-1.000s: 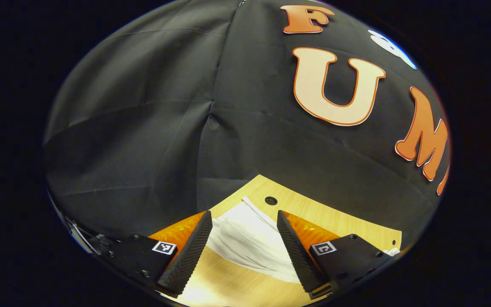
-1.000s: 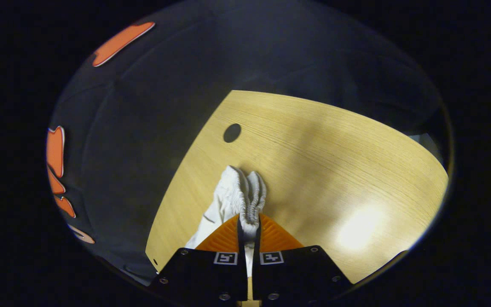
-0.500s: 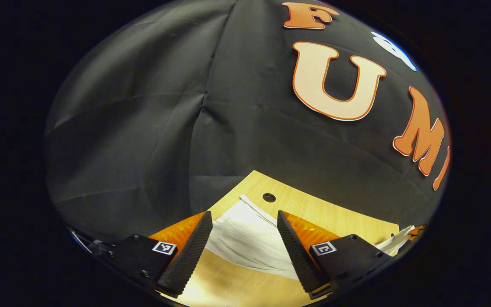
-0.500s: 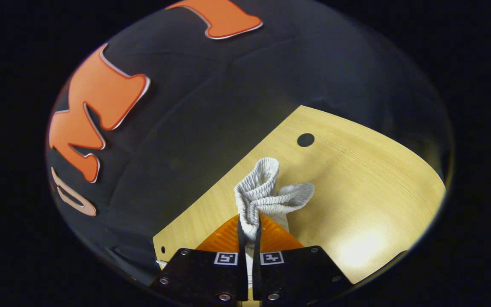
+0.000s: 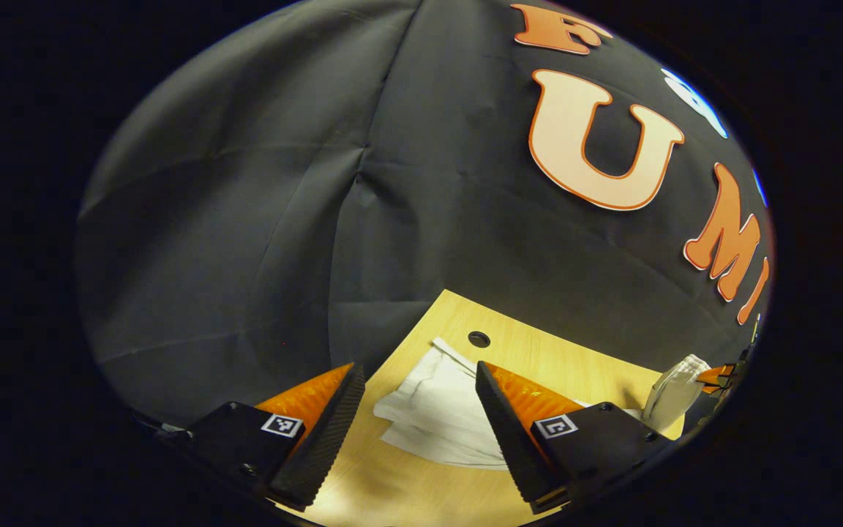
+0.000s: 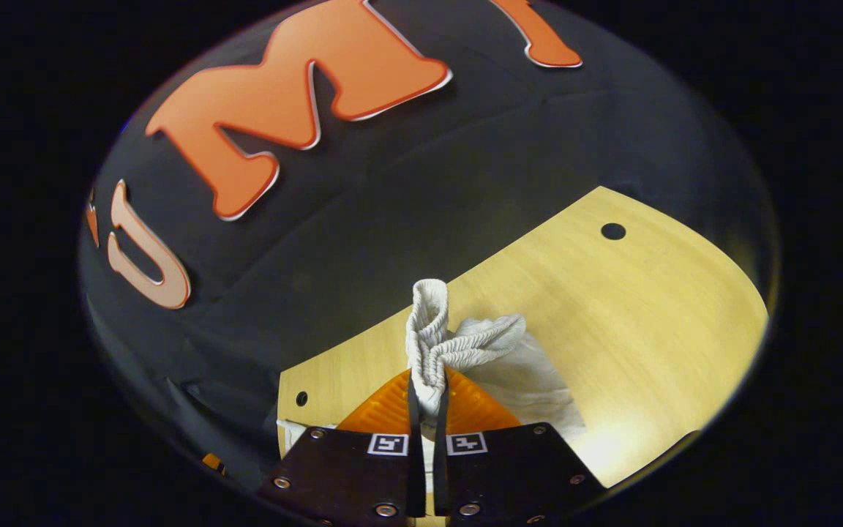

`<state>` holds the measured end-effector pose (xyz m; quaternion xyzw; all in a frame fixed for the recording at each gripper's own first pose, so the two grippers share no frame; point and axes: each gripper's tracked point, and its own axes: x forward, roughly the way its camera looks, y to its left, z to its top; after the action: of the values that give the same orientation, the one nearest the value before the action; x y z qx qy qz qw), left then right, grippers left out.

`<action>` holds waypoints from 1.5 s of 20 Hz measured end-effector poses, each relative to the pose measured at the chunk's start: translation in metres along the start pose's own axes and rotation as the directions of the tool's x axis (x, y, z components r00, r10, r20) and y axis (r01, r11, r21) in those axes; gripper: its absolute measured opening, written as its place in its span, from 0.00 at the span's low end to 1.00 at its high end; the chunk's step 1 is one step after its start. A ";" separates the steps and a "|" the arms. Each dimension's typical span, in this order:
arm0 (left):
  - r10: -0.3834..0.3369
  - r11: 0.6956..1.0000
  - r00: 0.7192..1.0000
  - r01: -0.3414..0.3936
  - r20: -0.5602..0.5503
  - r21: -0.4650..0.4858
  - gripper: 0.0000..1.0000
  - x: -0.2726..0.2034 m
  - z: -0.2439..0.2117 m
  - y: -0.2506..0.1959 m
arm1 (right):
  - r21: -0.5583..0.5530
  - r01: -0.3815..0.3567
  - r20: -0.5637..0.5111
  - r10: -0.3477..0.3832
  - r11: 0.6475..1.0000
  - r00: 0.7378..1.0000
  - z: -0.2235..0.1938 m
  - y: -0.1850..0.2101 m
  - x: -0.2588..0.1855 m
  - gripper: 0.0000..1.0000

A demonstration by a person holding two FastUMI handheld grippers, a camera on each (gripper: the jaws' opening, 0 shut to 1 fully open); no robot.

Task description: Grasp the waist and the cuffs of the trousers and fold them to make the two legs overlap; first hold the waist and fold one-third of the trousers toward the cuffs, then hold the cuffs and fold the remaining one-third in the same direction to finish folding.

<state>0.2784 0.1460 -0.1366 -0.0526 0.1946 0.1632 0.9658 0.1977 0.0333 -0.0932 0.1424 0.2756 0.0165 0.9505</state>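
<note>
Black cloth backs the wooden table (image 5: 538, 359), where white trousers (image 5: 436, 410) lie ahead of the wide-open left gripper (image 5: 416, 432). Right gripper (image 6: 425, 399) pinches the lifted waist (image 6: 429, 329); cuffs lie nearer the left.

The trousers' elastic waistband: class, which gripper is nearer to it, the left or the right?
Right. The right gripper is shut on the waistband, lifting it; the left gripper is open above the cuff end, apart from it.
</note>
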 end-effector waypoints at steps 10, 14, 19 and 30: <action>0.014 0.999 0.999 -0.015 -0.031 -0.042 0.99 0.002 -0.008 0.000 | -0.107 -0.056 -0.185 0.036 0.993 0.982 -0.114 0.080 0.048 0.05; 0.016 0.998 0.999 -0.018 -0.040 -0.053 0.99 0.001 -0.008 -0.002 | -0.149 -0.039 -0.253 0.000 0.988 0.967 -0.145 0.077 0.069 0.05; 0.006 0.997 0.997 -0.012 -0.071 -0.078 0.99 -0.001 -0.015 -0.005 | -0.189 -0.043 -0.292 -0.014 0.981 0.956 -0.148 0.075 0.069 0.12; -0.094 0.962 0.976 0.037 -0.198 -0.272 0.99 0.011 -0.052 -0.018 | -0.078 -0.098 -0.344 0.065 0.992 0.937 -0.149 0.067 0.052 0.99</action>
<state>0.2752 0.1235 -0.1874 -0.2053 0.2694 0.1493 0.9290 0.1661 0.1418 -0.2213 0.1039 0.4288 0.0933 0.8925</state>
